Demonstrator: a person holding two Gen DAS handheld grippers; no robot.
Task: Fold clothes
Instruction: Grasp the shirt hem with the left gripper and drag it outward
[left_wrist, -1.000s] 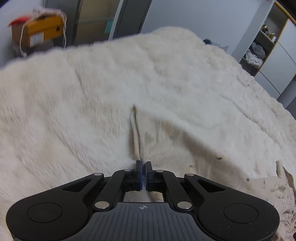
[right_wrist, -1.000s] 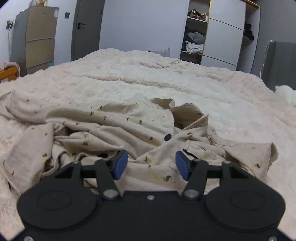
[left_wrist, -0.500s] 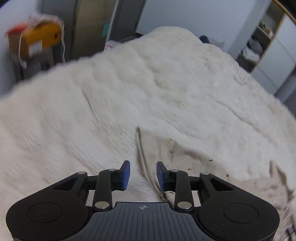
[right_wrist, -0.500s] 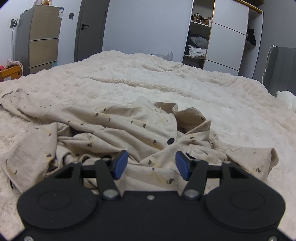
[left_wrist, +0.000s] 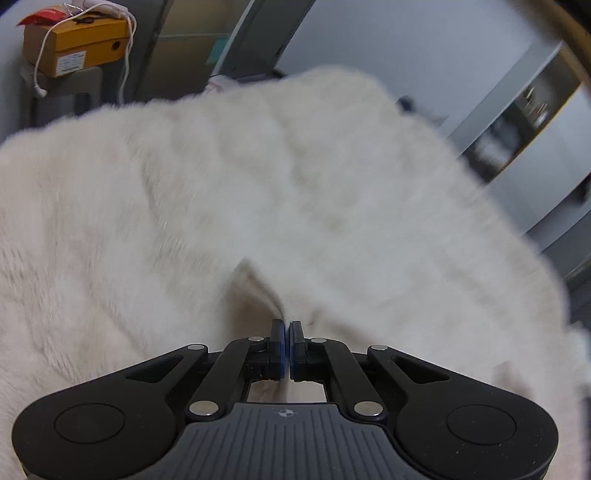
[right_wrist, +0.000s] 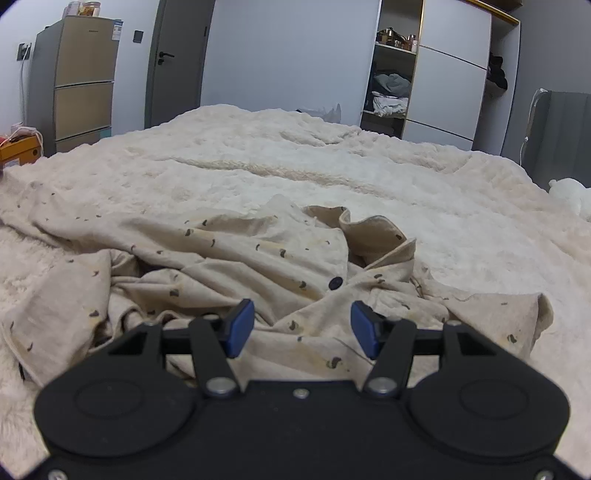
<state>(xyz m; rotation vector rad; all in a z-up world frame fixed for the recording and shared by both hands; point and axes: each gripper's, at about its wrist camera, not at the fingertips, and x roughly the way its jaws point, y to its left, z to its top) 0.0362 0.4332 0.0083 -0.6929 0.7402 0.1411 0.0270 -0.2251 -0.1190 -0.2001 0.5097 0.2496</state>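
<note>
Shirt (right_wrist: 280, 266) (crumpled) lies on fluffy blanket (right_wrist: 332, 166).

Left gripper (left_wrist: 287, 334) jaws pinched together on a shirt (right_wrist: 266, 266) fold; right gripper (right_wrist: 298, 325) jaws parted, hovering just above the shirt.

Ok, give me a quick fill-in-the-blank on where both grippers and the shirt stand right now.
1. The jaws of the left gripper are ___ on an edge of the shirt.
2. The jaws of the right gripper stand ___, holding nothing, over the crumpled shirt.
3. The grey door behind the bed is ___.
Missing words: shut; open; closed.
</note>
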